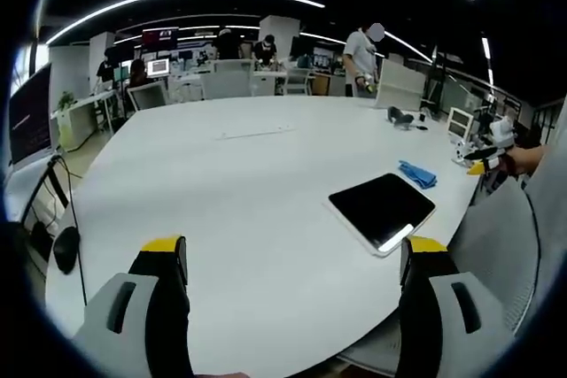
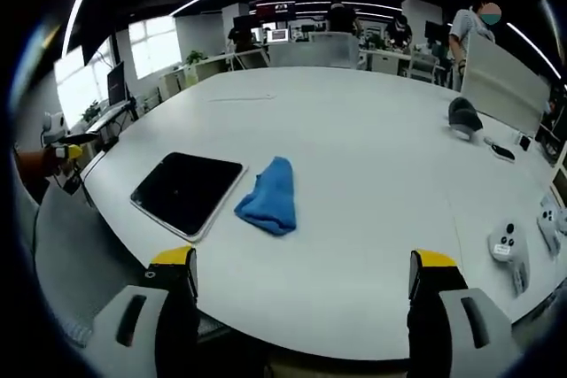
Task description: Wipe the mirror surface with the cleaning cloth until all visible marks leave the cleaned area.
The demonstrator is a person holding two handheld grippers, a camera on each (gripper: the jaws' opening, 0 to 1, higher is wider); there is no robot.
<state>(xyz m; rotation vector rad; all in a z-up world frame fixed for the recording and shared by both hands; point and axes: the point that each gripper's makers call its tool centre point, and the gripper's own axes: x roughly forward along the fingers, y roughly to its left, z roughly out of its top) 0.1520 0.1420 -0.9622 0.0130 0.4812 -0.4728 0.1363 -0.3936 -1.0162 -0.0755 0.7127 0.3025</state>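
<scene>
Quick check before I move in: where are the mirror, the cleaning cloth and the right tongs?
mirror [image 2: 188, 190]: right gripper view, centre of its dark face.
cleaning cloth [image 2: 269, 196]: right gripper view, middle of the blue bundle.
right tongs [image 2: 306, 276]: right gripper view, midway between the yellow tips.

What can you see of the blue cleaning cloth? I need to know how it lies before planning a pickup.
The cleaning cloth is a soft, bright blue fabric, bunched into a loose crumpled heap rather than spread flat. It lies on the white table, just beside the dark mirror with its pale frame, near one edge of it; whether they touch is unclear. In the left gripper view it sits beyond the mirror. Neither tool holds it.
</scene>
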